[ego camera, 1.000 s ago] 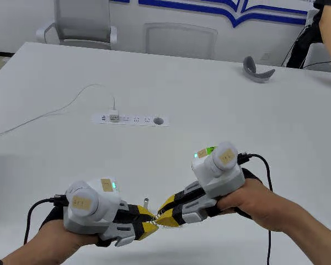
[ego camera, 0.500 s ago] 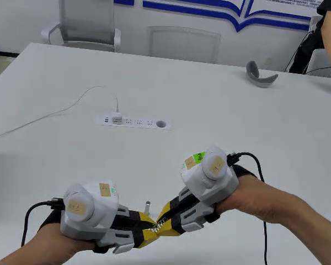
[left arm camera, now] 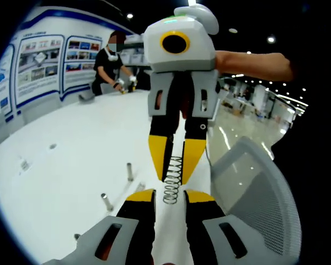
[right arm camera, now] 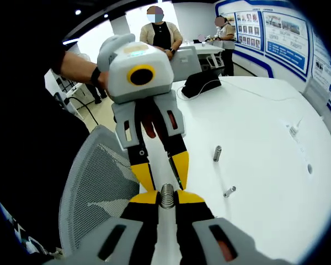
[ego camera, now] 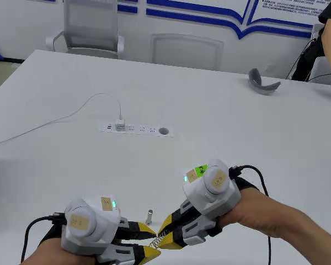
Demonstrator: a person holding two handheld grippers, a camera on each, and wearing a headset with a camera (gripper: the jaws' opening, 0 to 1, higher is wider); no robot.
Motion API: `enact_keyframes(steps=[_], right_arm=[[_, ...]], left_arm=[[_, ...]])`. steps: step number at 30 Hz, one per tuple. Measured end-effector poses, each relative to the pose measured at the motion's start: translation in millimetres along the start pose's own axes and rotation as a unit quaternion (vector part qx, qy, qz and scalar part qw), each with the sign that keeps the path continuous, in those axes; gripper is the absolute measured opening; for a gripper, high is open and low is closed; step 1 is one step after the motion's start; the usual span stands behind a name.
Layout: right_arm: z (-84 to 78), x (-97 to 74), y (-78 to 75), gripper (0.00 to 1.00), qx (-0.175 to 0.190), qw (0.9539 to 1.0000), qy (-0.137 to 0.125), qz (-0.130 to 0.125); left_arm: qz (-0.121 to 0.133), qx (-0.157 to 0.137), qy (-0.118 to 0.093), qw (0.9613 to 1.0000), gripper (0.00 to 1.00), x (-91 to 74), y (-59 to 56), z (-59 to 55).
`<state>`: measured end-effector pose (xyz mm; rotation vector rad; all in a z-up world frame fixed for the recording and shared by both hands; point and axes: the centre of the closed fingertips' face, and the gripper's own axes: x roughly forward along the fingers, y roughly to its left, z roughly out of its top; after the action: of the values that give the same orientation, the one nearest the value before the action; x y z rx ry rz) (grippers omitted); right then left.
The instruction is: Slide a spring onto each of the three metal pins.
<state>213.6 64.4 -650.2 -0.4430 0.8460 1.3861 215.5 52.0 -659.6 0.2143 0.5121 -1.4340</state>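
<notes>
Your right claw (right arm camera: 165, 200) pinches the spring (ego camera: 158, 239); left claw (left arm camera: 170, 197) is loose. Slide it straight onto the eleven o'clock pin (ego camera: 149, 216).

The head view's bottom edge cuts off the left hand-held gripper (ego camera: 153, 243).

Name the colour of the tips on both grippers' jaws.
Yellow; clearest in the left gripper view, on the right gripper holding the spring.

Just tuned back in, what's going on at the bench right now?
A person holds a claw in each hand, tips meeting low over the white table. The right claw grips a spring; the left claw is open around its other end. A pin standing beside them is bare.
</notes>
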Motion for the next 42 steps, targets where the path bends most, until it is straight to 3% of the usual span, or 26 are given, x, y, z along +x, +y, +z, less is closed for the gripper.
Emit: enact_keyframes(steps=[6, 16, 22, 25, 32, 42], right_arm=[[-4.0, 0.3, -2.3, 0.12, 0.006, 1.0, 0.003, -0.007], [-12.7, 3.9, -2.4, 0.12, 0.011, 0.9998, 0.01, -0.011], [-23.5, 4.3, -13.8, 0.12, 0.025, 0.999, 0.02, -0.03], [-29.1, 3.3, -22.0, 0.12, 0.034, 0.9981, 0.024, -0.045], [-40.6, 4.6, -35.0, 0.13, 0.04, 0.9971, 0.037, -0.053], [-42.8, 8.6, -56.9, 0.13, 0.041, 0.996, 0.051, -0.06]], left_arm=[[0.026, -0.013, 0.008, 0.9995, 0.33, -6.6, 9.5, -12.0], [0.053, -0.033, 0.011, 0.998, 0.38, -18.2, 17.3, -25.3], [0.073, -0.047, 0.013, 0.9961, 0.42, -25.5, 25.3, -32.1], [0.086, -0.057, 0.014, 0.9946, 0.45, -30.2, 29.8, -38.1], [0.108, -0.078, 0.023, 0.9908, 0.53, -41.1, 35.5, -54.2], [0.151, -0.113, 0.025, 0.9818, 0.62, -61.3, 49.7, -73.2]])
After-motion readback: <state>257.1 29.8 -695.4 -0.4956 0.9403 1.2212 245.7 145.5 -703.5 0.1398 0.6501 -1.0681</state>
